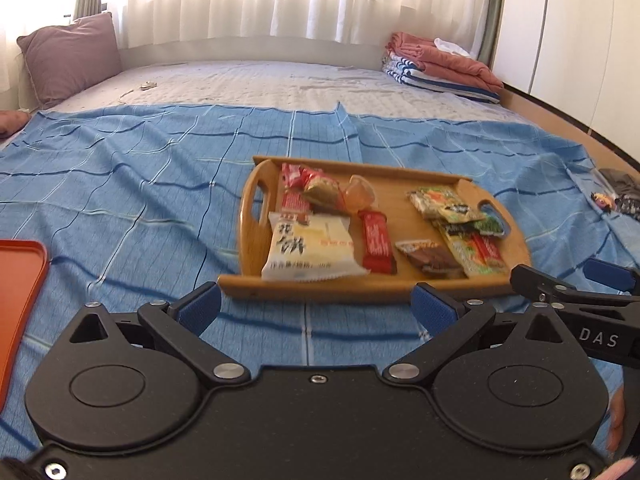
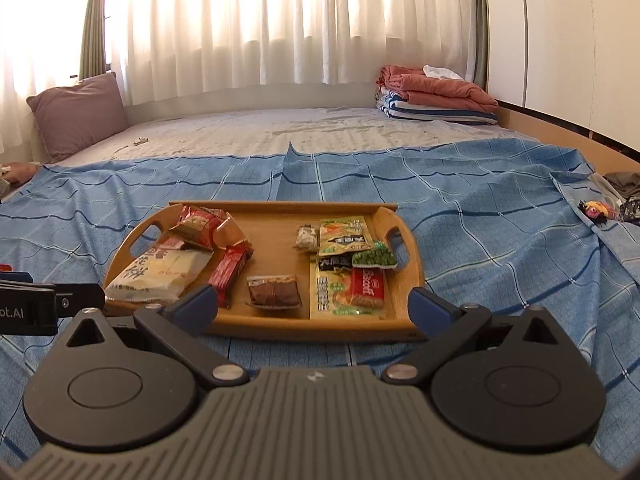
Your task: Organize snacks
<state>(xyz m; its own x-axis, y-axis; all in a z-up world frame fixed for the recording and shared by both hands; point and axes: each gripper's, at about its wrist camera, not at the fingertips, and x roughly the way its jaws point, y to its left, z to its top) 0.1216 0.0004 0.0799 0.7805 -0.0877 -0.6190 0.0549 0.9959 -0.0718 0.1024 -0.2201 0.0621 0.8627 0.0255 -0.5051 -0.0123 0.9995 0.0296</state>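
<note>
Two sets of tongs hang side by side over a bed, both spread wide with nothing between their blue pads: the left tongs (image 1: 316,308) just short of the near rim of a wooden tray (image 1: 400,184), the right tongs (image 2: 313,306) reaching over that same rim.

The tray sits on a blue checked sheet (image 2: 480,216) and holds the snacks in two loose groups. On its left, a large white pastry packet (image 1: 308,250) lies beside a red bar (image 1: 376,246), with red wrappers (image 2: 200,220) piled behind them. In the middle near edge rests a brown cake in clear wrap (image 2: 274,291). On the right, a red Biscoff packet (image 2: 368,286) lies on green sachets (image 2: 344,236).

An orange tray (image 1: 20,280) shows at the far left. Beyond, a mauve pillow (image 2: 76,112) leans at the left and folded bedding (image 2: 436,96) is stacked at the far right, under white curtains (image 2: 280,20).
</note>
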